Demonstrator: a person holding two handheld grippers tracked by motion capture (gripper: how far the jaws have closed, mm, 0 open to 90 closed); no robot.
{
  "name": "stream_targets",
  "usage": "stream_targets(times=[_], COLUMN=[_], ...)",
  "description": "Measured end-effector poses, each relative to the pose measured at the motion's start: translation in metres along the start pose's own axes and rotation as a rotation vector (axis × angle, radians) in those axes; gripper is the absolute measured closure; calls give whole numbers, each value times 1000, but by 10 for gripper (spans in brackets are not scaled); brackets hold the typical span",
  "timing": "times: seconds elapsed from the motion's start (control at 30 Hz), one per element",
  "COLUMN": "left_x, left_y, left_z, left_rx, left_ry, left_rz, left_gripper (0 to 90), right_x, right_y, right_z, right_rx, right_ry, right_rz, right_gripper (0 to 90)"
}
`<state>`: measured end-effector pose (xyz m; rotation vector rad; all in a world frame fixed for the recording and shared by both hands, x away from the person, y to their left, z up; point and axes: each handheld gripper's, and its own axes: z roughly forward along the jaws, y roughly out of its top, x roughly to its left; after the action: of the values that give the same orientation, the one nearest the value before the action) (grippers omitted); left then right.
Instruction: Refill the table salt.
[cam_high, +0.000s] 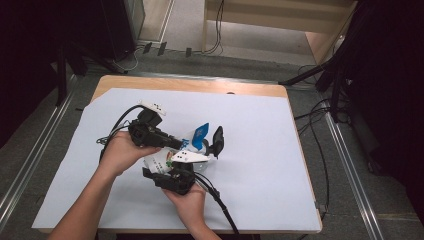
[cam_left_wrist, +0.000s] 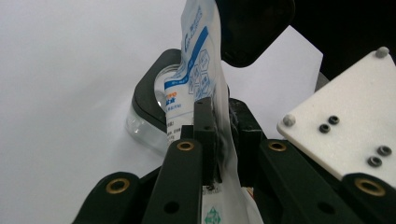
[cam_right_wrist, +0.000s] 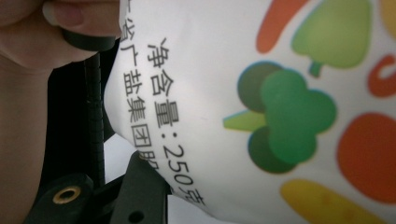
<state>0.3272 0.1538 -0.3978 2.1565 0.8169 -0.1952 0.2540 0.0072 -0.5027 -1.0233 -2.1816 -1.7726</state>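
My left tongs (cam_left_wrist: 223, 140) were clamped on the pouch (cam_left_wrist: 198, 70) near its top, tipping it over the jar (cam_left_wrist: 154, 100) at centre frame. My right tongs (cam_high: 170, 177) gripped the pouch's lower body to steady it above the bench (cam_high: 260, 150)

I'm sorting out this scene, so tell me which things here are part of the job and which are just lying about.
In the job: bag, held in the left claw; right claw at the bag; clear jar with black lid under it.
Lying about: white sheet, table, floor cables.
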Motion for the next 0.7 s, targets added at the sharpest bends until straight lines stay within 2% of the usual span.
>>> stream_targets(times=[0.1, 0.23, 0.3, 0.4, 0.47, 0.57, 0.7], left_x=[0, 3, 3, 2, 2, 1, 1], left_y=[0, 0, 0, 0, 0, 1, 0], left_z=[3, 4, 3, 3, 4, 4, 2], left_rx=[23, 33, 23, 17, 16, 11, -4], left_ry=[21, 10, 18, 10, 25, 22, 16], left_rz=[7, -8, -14, -20, -16, -14, -14], left_gripper=[888, 899, 900, 900, 900, 898, 884], right_x=[0, 0, 1, 5, 4, 3, 0], right_y=[0, -1, 0, 1, 1, 1, 3], right_z=[1, 3, 4, 4, 4, 4, 3], right_rx=[10, 29, 47, 58, 59, 51, 30], right_ry=[-12, -20, -28, -65, -61, -55, -18], right_rz=[-4, -28, -55, -119, -106, -86, -29], right_gripper=[647, 619, 585, 584, 598, 614, 660])
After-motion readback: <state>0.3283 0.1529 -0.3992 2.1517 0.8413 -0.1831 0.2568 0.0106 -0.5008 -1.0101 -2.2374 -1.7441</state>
